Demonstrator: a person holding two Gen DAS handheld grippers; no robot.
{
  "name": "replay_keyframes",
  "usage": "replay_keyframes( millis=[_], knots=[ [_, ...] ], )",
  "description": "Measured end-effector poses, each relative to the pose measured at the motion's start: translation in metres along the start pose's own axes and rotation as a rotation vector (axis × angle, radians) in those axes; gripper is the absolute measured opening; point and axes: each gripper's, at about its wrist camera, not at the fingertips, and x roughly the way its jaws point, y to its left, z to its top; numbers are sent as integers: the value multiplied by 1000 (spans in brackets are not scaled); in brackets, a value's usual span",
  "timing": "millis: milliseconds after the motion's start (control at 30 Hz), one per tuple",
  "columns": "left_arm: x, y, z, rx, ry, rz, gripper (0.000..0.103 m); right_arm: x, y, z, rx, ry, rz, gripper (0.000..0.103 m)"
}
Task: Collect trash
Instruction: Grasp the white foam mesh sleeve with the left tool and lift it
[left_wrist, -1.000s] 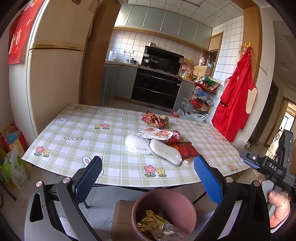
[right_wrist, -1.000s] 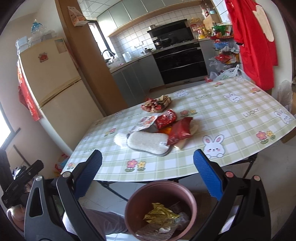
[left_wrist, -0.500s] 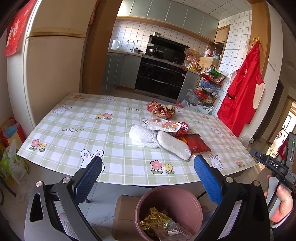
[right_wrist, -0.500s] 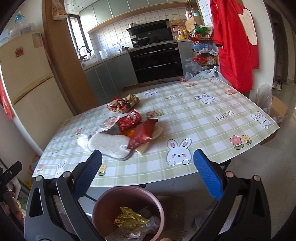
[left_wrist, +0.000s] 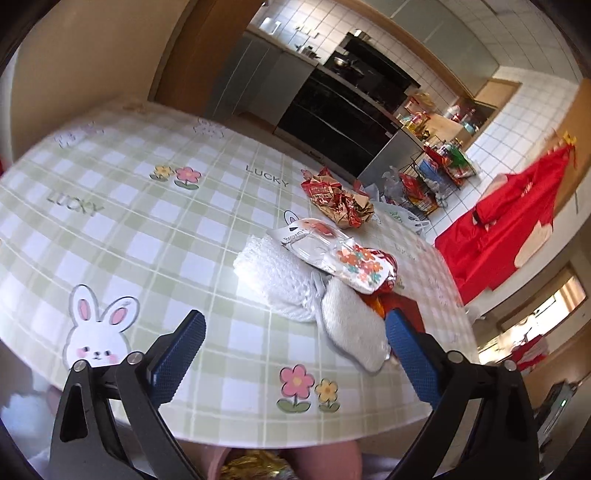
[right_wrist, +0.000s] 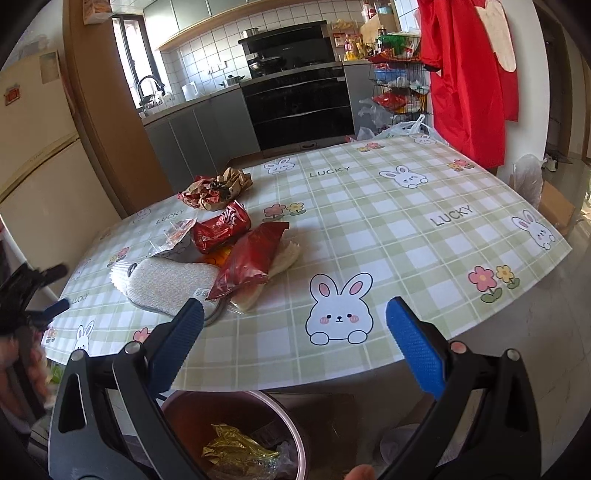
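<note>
A pile of trash lies on the green checked table (right_wrist: 406, 229): a grey-white pad (left_wrist: 351, 328), white foam netting (left_wrist: 273, 280), a clear flowered wrapper (left_wrist: 332, 254), a red snack bag (right_wrist: 251, 258), a crushed red packet (right_wrist: 221, 229) and crumpled red-gold wrappers (left_wrist: 340, 199). My left gripper (left_wrist: 293, 325) hovers over the near edge with its jaws closing; nothing is between them, and the pad lies just ahead of the right finger. My right gripper (right_wrist: 295, 314) hangs open and empty before the table edge. Below it stands a brown bin (right_wrist: 288, 417) holding a gold wrapper (right_wrist: 236, 450).
A fridge (right_wrist: 40, 184) stands to the left of the table. Grey cabinets and a black oven (right_wrist: 299, 107) are behind it. A red apron (right_wrist: 469, 74) hangs at the right beside a wire rack (right_wrist: 399, 92). A cardboard box (right_wrist: 557, 206) sits on the floor.
Both grippers have come forward and down toward the table edge. The left view has rolled and the trash pile is much closer. The bin has slipped almost out of the left view.
</note>
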Motion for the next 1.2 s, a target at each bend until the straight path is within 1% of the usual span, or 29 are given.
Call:
replay_keyframes(
  millis=[33,100,133,167,200,267,300,400,467,500,567,600,633,667,767,867,1033,1100,1200],
  knots=[
    [14,5,6,-43,19,-7,91,5,-1,0,-1,7,5,98],
    [43,18,19,-145,55,4,89,12,-2,2,-2,19,4,98],
    [55,24,22,-190,67,0,87,16,-3,3,4,32,23,98],
    [66,30,25,-228,79,-1,84,19,-4,3,10,43,49,98],
    [75,33,27,-256,89,-2,81,21,-5,4,12,48,51,98],
    [92,39,28,-322,106,-23,75,26,-3,4,-12,51,8,97],
    [97,41,28,-351,112,-32,74,28,-2,4,-31,56,-6,97],
    [112,46,28,-406,116,-22,74,34,0,3,-63,63,-20,97],
    [117,49,27,-437,101,-33,70,36,0,4,-76,70,-22,97],
    [119,50,26,-441,103,-36,60,36,0,4,-80,70,-22,97],
    [120,50,24,-429,111,-24,43,37,0,4,-84,76,-17,97],
    [118,49,24,-413,107,-32,37,38,1,5,-85,79,-14,97],
    [114,47,25,-387,99,-41,35,39,1,5,-85,83,-10,97],
    [109,45,26,-356,86,-32,33,40,1,5,-86,87,-5,97],
    [88,37,35,-255,41,-2,32,41,3,5,-86,96,7,97],
    [58,33,51,-146,-28,25,32,38,7,5,-94,89,26,97],
    [6,29,71,-19,-139,59,32,42,10,12,-94,98,36,97],
    [-13,29,74,22,-175,69,32,44,12,20,-93,95,57,97],
    [-33,28,66,87,-194,85,32,52,18,32,-108,105,93,97]
  ],
)
